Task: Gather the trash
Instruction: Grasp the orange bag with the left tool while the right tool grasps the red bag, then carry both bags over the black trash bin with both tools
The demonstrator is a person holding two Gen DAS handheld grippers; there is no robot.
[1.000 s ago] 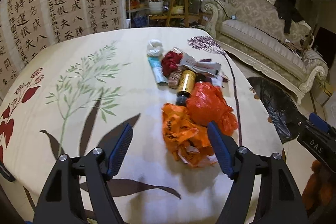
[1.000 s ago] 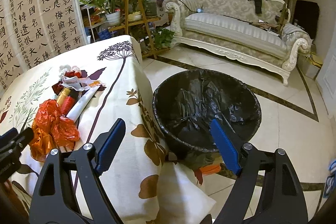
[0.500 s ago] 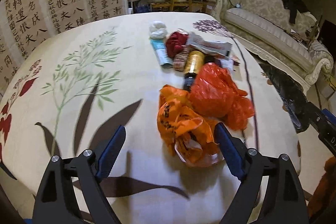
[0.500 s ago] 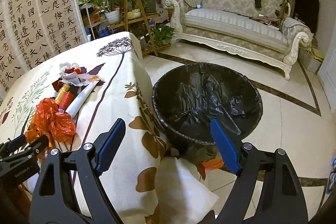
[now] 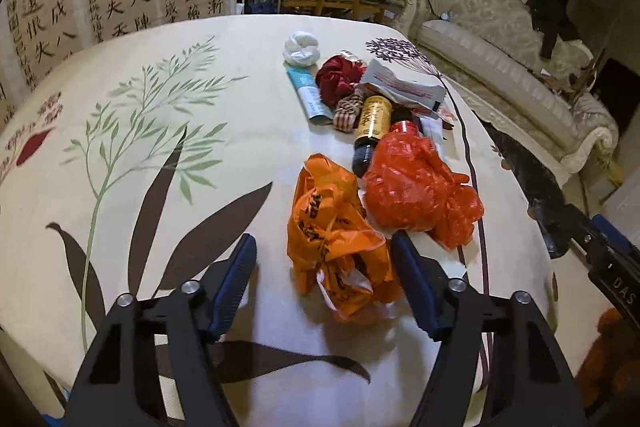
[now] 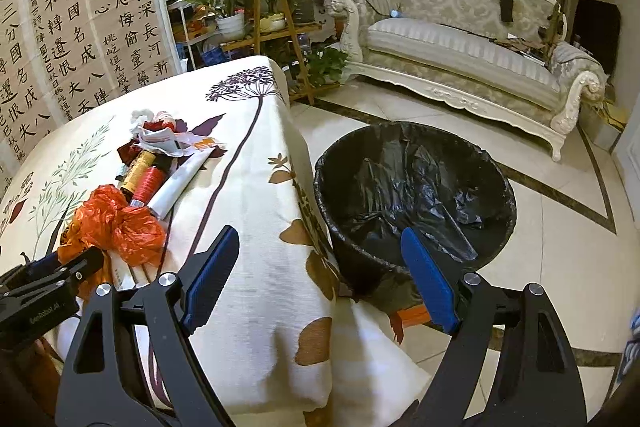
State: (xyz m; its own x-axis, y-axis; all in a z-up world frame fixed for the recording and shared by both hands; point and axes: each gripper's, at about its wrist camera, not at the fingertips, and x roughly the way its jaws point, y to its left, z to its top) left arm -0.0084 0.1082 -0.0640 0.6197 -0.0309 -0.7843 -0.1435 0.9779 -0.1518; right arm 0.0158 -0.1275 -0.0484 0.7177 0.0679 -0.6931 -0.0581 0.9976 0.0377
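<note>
A heap of trash lies on the table: a crumpled orange plastic bag [image 5: 336, 239], a red plastic bag [image 5: 416, 187], a dark bottle with a gold label [image 5: 370, 127], a teal tube [image 5: 310, 93], dark red cloth [image 5: 336, 79] and a white wad [image 5: 302, 49]. My left gripper [image 5: 324, 267] is open, its jaws to either side of the orange bag's near end, empty. My right gripper [image 6: 316, 263] is open and empty, held off the table's right edge near a bin lined with a black bag [image 6: 416, 195]. The heap also shows in the right wrist view [image 6: 120, 223].
The table [image 5: 140, 147] has a cream cloth with leaf prints that hangs over the edge [image 6: 280, 307]. A cream sofa [image 6: 460, 51] stands across the tiled floor. Plants on a wooden stand [image 6: 272, 19] and a calligraphy screen [image 6: 80, 27] are behind the table.
My left gripper has moved forward and a little right, so the orange bag now lies between its jaws. The right gripper has barely moved.
</note>
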